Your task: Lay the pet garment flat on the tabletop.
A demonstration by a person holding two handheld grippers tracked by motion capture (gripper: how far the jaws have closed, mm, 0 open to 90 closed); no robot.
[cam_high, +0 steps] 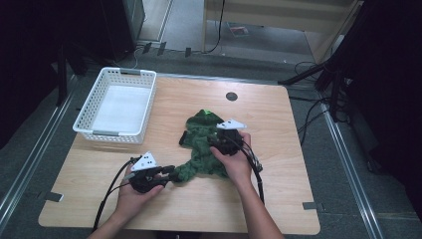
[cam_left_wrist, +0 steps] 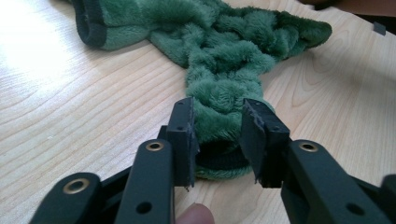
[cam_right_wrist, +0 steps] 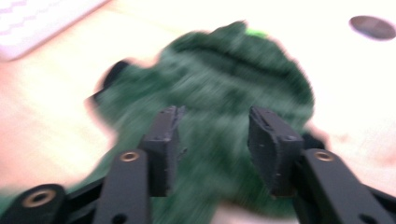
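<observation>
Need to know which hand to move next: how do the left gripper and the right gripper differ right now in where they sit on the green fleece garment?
The left gripper is at the garment's near end, a narrow cuffed part between its jaws; the right gripper is over the bunched middle. The left gripper lies low at table level; the right gripper points down onto the cloth. The left gripper view is sharp, the right gripper view blurred. Both have jaws apart.

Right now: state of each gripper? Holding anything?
Left gripper: jaws astride the cuffed end of the green fleece garment; a firm grip cannot be told.
Right gripper: open above the garment, holding nothing.
</observation>
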